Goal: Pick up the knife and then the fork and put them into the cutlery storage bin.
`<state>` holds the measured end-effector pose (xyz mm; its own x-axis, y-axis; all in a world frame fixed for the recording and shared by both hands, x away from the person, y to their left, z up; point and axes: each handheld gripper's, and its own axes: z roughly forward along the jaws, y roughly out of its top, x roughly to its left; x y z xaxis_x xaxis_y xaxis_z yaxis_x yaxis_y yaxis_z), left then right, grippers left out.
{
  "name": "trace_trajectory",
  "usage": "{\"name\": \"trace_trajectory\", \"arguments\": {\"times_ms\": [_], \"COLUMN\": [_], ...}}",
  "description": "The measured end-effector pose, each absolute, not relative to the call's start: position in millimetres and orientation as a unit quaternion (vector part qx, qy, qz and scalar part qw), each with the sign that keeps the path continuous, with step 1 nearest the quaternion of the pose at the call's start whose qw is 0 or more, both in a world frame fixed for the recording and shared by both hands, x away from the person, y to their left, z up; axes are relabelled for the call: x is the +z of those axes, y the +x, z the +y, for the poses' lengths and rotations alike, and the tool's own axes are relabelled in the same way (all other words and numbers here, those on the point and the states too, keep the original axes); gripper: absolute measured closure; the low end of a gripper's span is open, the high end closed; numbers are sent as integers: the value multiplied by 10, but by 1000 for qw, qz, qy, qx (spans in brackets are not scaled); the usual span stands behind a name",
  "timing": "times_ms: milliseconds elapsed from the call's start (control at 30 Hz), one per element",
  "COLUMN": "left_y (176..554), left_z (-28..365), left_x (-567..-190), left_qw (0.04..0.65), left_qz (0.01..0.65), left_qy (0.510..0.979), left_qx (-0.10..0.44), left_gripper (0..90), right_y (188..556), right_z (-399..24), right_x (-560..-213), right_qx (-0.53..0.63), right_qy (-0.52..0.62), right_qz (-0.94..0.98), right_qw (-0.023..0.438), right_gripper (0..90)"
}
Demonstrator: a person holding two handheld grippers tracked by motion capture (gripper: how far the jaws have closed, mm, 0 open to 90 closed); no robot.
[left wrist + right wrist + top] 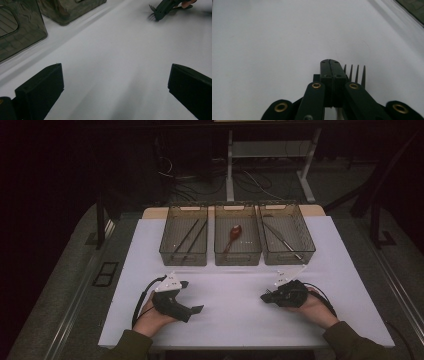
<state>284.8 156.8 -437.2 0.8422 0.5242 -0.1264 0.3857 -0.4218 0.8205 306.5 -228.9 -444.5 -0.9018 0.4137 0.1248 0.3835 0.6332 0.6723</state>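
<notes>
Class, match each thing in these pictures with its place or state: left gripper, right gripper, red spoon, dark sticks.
Things:
1. left gripper
2. right gripper
3. red spoon
4. dark sticks

Places or states:
A. in the middle bin
B. jaws shut on a fork
C. in the left bin
D. jaws wide open

Pairs: 1-D, 2-B, 3-A, 4-C

The room is dim in the high view, and the white bench (240, 285) is the one bright area, lit from above. In the gripper views the black tongs come out soft. The bins (22, 27) blur at the edge.
</notes>
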Motion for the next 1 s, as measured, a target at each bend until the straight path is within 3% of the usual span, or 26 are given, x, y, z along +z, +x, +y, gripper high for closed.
{"name": "trace_trajectory", "arguments": {"times_ms": [333,600,1000], "left_y": [2847,2849,2847], "left_z": [1566,1562,1552], "left_x": [-4371,-4376,-4381], "left_qw": [465,464,465], "left_qz": [269,269,266], "left_qy": [840,841,841], "left_qx": [75,73,71], "left_gripper": [0,0,0], "right_y": [2967,3013,3083], "right_z": [-2520,-2625,-2612], "right_x": [-4076,-4048,-4158], "right_qx": [341,247,138], "right_qy": [249,281,273], "right_qz": [906,927,952], "right_qw": [5,8,-14], "right_gripper": [635,633,715]}}
